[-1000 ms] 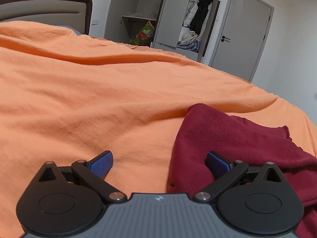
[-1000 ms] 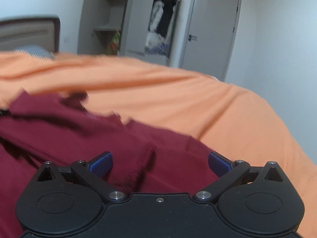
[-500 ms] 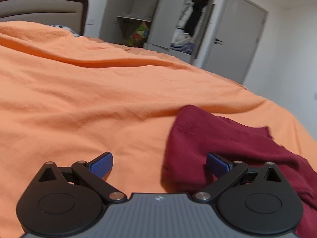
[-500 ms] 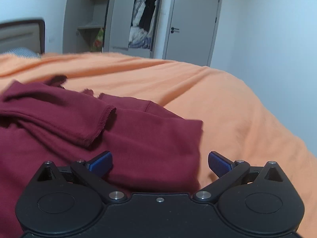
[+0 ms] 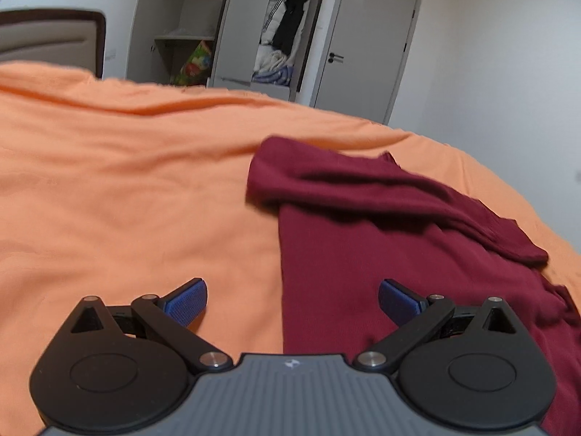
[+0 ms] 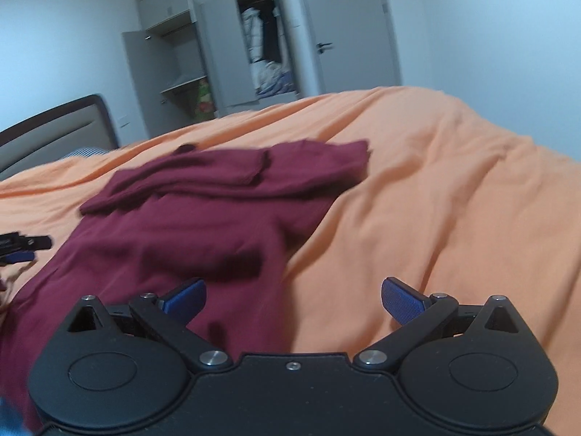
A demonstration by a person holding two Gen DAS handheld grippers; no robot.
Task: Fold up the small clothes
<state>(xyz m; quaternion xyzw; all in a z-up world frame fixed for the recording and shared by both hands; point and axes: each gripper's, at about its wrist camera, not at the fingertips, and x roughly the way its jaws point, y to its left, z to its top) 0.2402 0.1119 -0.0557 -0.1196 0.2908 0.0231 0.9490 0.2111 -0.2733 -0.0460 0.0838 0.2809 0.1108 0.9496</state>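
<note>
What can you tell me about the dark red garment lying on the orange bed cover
The dark red garment is a soft, knit-looking piece lying on the orange bed cover. It is partly folded: the far part is turned over the flat body, forming a thick band with a hemmed edge. The near part lies mostly smooth. Both grippers, left and right, are open above its near edges, gripping nothing.

Maroon garment [image 5: 381, 239] on orange bedspread [image 5: 127, 189]; grey wardrobe [image 5: 232, 25].
</note>
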